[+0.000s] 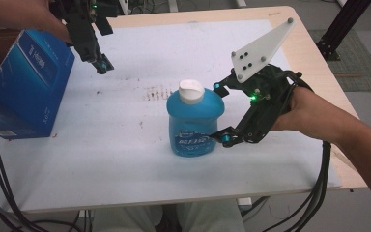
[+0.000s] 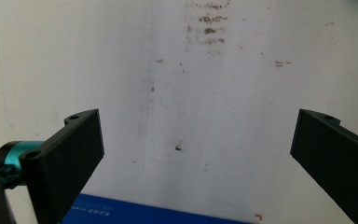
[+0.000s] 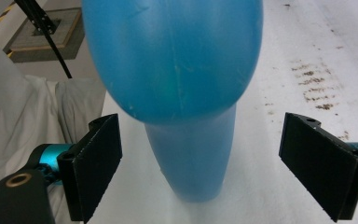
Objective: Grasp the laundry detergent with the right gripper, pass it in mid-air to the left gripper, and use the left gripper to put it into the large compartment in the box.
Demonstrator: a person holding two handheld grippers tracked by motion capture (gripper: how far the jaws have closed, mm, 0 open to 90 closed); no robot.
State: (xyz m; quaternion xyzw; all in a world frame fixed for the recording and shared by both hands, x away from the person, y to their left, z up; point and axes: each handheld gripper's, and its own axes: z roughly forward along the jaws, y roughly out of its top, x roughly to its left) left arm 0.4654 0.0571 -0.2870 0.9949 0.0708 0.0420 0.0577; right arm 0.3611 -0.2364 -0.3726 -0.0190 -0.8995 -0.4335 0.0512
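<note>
Blue plastic bottle stands upright mid-tabletop, its long axis vertical, between the spread jaws of the right tool, untouched. Left tool, released too, hangs well apart near the blue box.

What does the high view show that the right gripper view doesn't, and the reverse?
High view alone: the blue bottle's white cap and printed label, the blue box at the table's left, and the left gripper raised beside it. Right gripper view alone: the bottle's plain back between the right gripper's open jaws, neither touching it. Shared: the bottle, the white table and its brown smudges.
</note>
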